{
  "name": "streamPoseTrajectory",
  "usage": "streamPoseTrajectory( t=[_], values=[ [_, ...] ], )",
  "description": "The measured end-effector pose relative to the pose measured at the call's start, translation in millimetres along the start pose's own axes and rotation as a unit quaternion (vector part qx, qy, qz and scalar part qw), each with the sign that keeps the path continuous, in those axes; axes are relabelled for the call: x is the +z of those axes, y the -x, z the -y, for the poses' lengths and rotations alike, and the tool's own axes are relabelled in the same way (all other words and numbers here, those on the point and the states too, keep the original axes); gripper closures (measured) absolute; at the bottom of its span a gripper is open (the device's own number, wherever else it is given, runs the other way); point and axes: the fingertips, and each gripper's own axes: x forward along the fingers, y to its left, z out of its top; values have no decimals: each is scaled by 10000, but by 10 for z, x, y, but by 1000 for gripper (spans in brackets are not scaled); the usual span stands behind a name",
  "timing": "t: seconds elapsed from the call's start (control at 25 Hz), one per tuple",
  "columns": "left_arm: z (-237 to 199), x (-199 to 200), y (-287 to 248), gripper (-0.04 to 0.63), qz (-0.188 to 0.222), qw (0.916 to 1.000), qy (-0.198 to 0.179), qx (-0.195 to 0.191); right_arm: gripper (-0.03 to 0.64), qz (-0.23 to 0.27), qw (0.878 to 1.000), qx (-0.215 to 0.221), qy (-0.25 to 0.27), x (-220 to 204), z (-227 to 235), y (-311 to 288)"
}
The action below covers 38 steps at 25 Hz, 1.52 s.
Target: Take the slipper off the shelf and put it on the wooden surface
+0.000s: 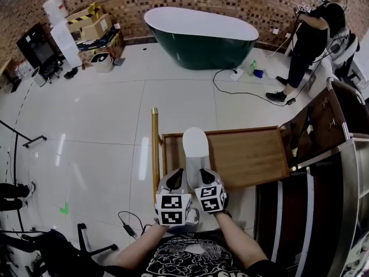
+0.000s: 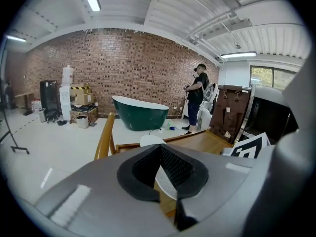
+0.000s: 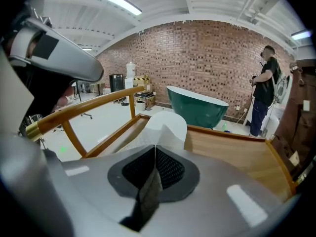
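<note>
The right gripper (image 3: 154, 149) pinched the heel of the slipper (image 1: 195, 143), the left gripper (image 2: 160, 149) seemingly too, so its toe pointed to twelve o'clock over the wooden surface (image 1: 253, 154), ready for lowering.

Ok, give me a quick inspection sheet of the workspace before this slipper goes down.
Surface: wooden surface, rimmed, brass rail along its left.
Job's things: white slipper over the wood's left part; contact cannot be told.
Clutter: nothing seen on the wood.
Grippers: left gripper and right gripper side by side, jaws of both shut on the slipper's near end.
Cables: black cable on the floor by the bathtub; second cable near the operator.
Surroundings: green bathtub, boxes, standing person.
</note>
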Motion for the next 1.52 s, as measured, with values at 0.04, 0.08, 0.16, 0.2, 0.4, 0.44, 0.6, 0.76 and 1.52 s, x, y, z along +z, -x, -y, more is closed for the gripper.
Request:
streamPoseTrajectory(
  t=[0.04, 0.08, 0.16, 0.2, 0.4, 0.44, 0.6, 0.76, 1.52],
  values=[
    [-26, -5, 8, 589, -1, 10000, 2, 23, 604, -21, 10000, 30, 13, -6, -32, -26],
    [-51, -9, 14, 590, -4, 10000, 4, 48, 604, -39, 10000, 59, 26, -12, -64, -51],
    [-89, -11, 24, 589, -8, 10000, 12, 89, 604, -74, 9999, 102, 36, -26, -113, -98],
    [-100, -8, 30, 589, -4, 9999, 16, 102, 604, -97, 9999, 118, 25, -39, -129, -123],
    [-130, 0, 52, 589, 2, 9998, 47, 177, 590, -308, 9988, 337, -188, -125, -225, -259],
    [-124, 0, 50, 589, 10, 9998, 48, 187, 586, -308, 9983, 396, -308, -136, -237, -262],
    [-89, -19, 51, 589, 15, 9998, 71, 200, 549, -90, 9968, 551, -563, -60, -257, -190],
    [-38, -19, 59, 589, 12, 9998, 130, 178, 549, 21, 9969, 535, -576, 53, -217, -81],
    [261, -120, 119, 589, 34, 9989, 331, -326, 606, 777, 9943, 86, -720, 566, -100, 748]
  ],
)
